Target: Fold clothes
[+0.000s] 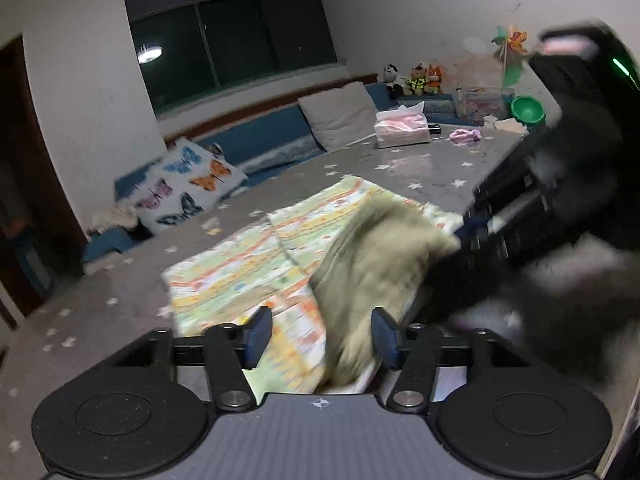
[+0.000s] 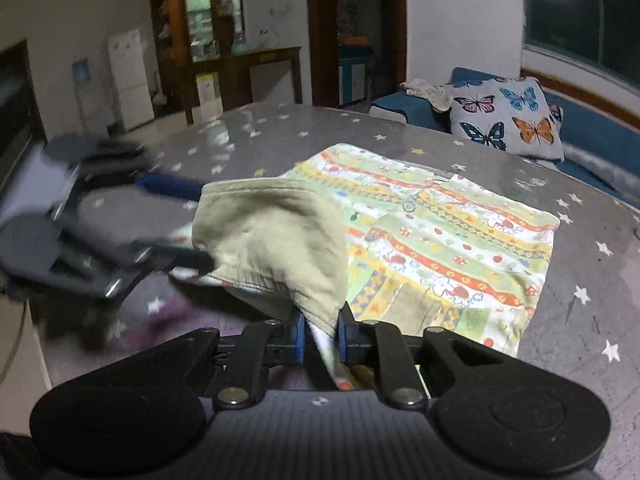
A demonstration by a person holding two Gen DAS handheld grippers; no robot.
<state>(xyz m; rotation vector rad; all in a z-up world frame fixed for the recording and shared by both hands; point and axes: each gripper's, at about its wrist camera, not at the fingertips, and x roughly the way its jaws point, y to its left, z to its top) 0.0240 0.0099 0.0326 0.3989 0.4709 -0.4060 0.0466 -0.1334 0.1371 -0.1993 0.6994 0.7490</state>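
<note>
The right tool (image 2: 322,336) is pinching the hem of the printed green, yellow and orange cotton garment (image 2: 448,240), its fingers nearly closed on the cloth. The left tool (image 1: 322,334) is standing wide open with cloth lying between its fingers, gripping nothing. The garment is lying on the grey star-patterned bench (image 2: 280,128) with its plain olive inner side (image 2: 272,236) turning over the printed part, so one fold is seemingly underway, while how many are remaining is not settled here.

- A garment (image 2: 440,236) printed with green, yellow and orange bands is spread flat on the grey starred table.
- One corner, olive-green on its underside (image 2: 272,236), is lifted and turned over the printed side.
</note>
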